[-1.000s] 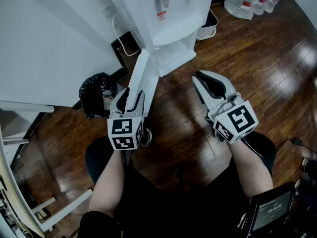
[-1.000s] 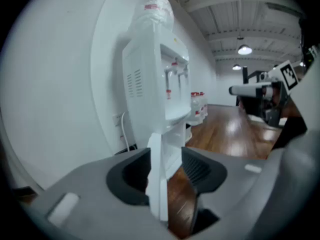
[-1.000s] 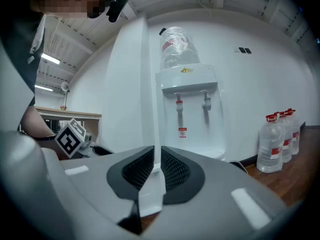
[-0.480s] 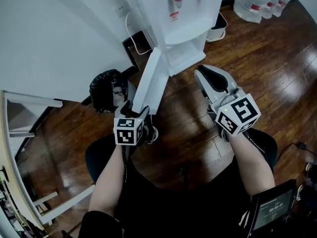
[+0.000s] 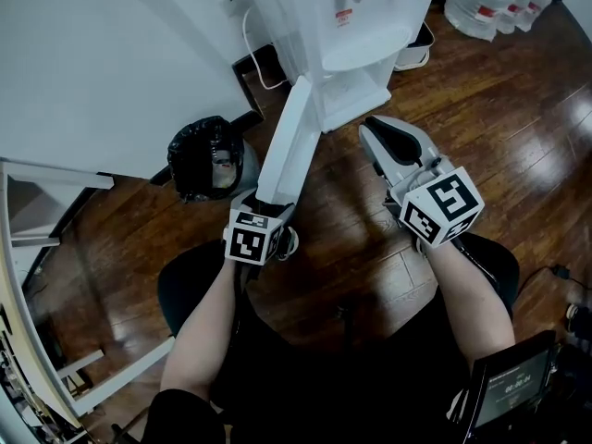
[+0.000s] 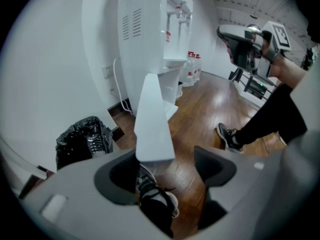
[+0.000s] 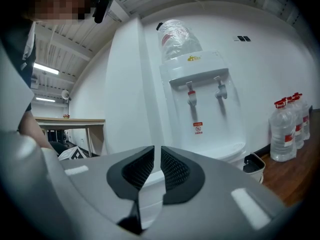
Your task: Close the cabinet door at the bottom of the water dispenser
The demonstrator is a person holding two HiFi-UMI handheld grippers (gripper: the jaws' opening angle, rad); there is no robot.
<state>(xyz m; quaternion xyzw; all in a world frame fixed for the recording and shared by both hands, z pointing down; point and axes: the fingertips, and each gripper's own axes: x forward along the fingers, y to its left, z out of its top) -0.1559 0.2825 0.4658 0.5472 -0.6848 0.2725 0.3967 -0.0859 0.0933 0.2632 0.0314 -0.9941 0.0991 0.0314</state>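
The white water dispenser stands against the wall at the top. Its bottom cabinet door hangs open, a long white panel reaching towards me. My left gripper is at the door's free end, pointing steeply down. In the left gripper view its jaws stand wide open, with the door's end edge between them, close to the left pad. My right gripper hovers to the right of the door, level and aimed at the dispenser. Its jaws are almost together, with nothing between them.
A bin with a black bag sits left of the door by the wall. A small black-lined bin and several water bottles stand right of the dispenser. A cord hangs on the wall. The floor is dark wood.
My left gripper has sunk along the door to its free end and tipped downward. Its jaws went from shut to wide open. The right gripper shifted slightly.
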